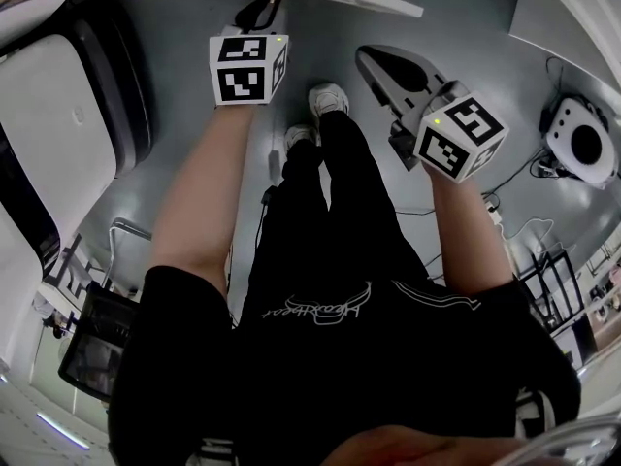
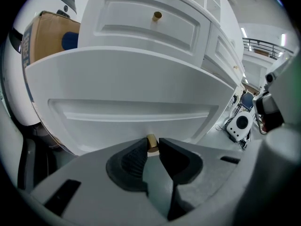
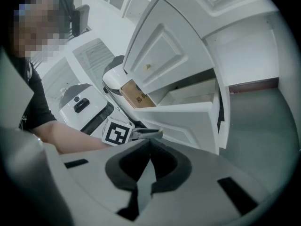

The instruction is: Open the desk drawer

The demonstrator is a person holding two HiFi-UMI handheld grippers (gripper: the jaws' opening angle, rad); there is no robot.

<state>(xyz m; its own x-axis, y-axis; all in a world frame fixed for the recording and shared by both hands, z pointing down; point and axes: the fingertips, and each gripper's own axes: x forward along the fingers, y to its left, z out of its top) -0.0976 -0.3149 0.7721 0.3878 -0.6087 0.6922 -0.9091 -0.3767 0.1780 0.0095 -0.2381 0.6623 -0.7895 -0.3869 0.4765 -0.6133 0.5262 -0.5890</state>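
The white table [image 2: 141,29] is filling the left gripper view, its lower drawer [image 2: 127,88] standing pulled out (front panel well forward). Left tongs [image 2: 152,147] are clamping the drawer's brass knob [image 2: 152,141], dead centre. Right tongs [image 3: 149,142] are hovering beside the drawer, pressed together, empty.

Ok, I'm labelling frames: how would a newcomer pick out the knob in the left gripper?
Start at the white desk. The brass knob on its pulled-out lower drawer sits clamped in the left gripper. The other brass knob is higher, on a closed panel.
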